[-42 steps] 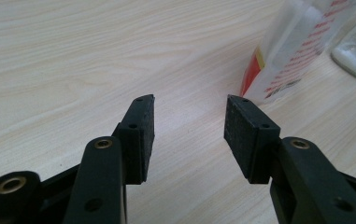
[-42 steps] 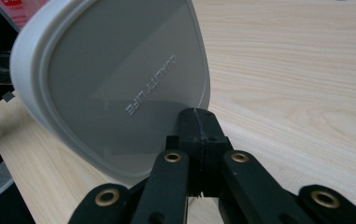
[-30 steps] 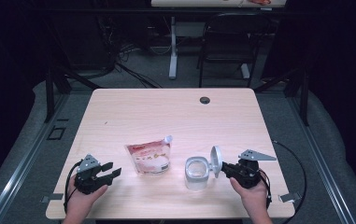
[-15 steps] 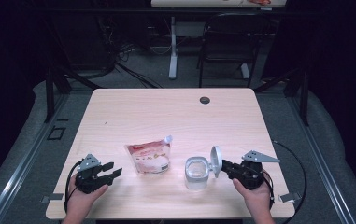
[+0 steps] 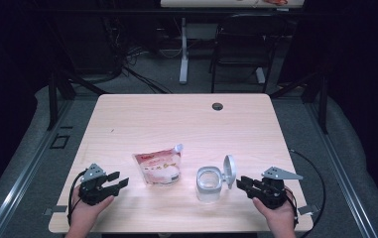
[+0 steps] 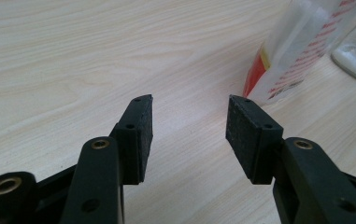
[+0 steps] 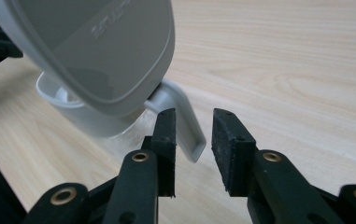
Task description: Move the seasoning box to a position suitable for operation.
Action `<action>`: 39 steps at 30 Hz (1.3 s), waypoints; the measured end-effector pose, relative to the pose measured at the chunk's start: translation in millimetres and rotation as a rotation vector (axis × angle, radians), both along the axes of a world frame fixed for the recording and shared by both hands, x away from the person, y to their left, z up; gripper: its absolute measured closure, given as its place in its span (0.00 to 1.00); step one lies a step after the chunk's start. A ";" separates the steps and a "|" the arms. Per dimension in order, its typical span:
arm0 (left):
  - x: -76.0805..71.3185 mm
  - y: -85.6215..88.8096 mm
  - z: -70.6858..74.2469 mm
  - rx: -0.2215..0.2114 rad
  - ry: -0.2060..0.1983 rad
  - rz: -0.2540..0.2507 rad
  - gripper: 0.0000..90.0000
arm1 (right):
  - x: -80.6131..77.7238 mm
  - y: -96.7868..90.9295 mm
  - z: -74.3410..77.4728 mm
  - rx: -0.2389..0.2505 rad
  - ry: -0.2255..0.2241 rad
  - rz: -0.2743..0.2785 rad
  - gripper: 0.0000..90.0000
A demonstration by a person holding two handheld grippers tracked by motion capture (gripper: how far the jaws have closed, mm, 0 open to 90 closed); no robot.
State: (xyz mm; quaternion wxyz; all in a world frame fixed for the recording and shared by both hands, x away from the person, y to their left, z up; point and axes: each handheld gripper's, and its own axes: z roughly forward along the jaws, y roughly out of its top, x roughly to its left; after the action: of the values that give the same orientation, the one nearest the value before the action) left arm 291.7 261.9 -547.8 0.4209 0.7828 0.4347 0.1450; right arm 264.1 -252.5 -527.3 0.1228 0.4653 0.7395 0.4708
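A clear container (image 5: 209,184) stands near the table's front edge with its grey flip lid (image 5: 229,171) raised upright. To its left lies a red-and-white spouted pouch (image 5: 159,167). My right gripper (image 5: 241,183) sits just right of the lid. Its jaws have just been opening and now stand apart. In the right gripper view the lid (image 7: 101,42) looms close, and its tab (image 7: 190,137) lies just ahead of the right gripper (image 7: 194,113), untouched by the pads. My left gripper (image 5: 119,179) rests open left of the pouch; the left gripper (image 6: 189,116) holds nothing, with the pouch (image 6: 297,51) ahead to its right.
The light wooden table (image 5: 176,124) has a black cable hole (image 5: 218,106) near its far edge. Behind it stand a chair (image 5: 236,54), a desk leg and loose cables on the floor. A cable (image 5: 315,183) loops from the right gripper over the table's right edge.
The right gripper's jaws have parted from shut to open beside the lid, which stays raised. The left gripper, pouch and container have not moved.
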 end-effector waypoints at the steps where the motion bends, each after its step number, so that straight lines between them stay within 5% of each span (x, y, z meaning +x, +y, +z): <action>1: -0.3 -0.1 -0.4 -0.002 -0.004 0.004 0.57 | -0.1 1.0 -1.7 0.004 0.008 0.012 0.77; 10: -0.6 0.6 -0.5 0.002 -0.004 0.003 0.57 | 6.1 16.0 -13.8 -0.056 0.039 0.050 0.74; 26: -1.4 -2.4 0.9 0.005 -0.003 -0.002 0.58 | 9.6 23.4 -18.5 -0.112 0.028 0.055 0.89; 39: -2.9 -2.0 2.0 0.001 -0.008 0.005 0.58 | 22.6 19.4 -21.3 -0.070 0.023 0.023 0.89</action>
State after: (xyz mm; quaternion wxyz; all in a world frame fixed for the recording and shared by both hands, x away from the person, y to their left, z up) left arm 288.8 259.9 -545.8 0.4218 0.7815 0.4349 0.1493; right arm 286.7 -233.2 -548.6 0.1249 0.4575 0.7622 0.4407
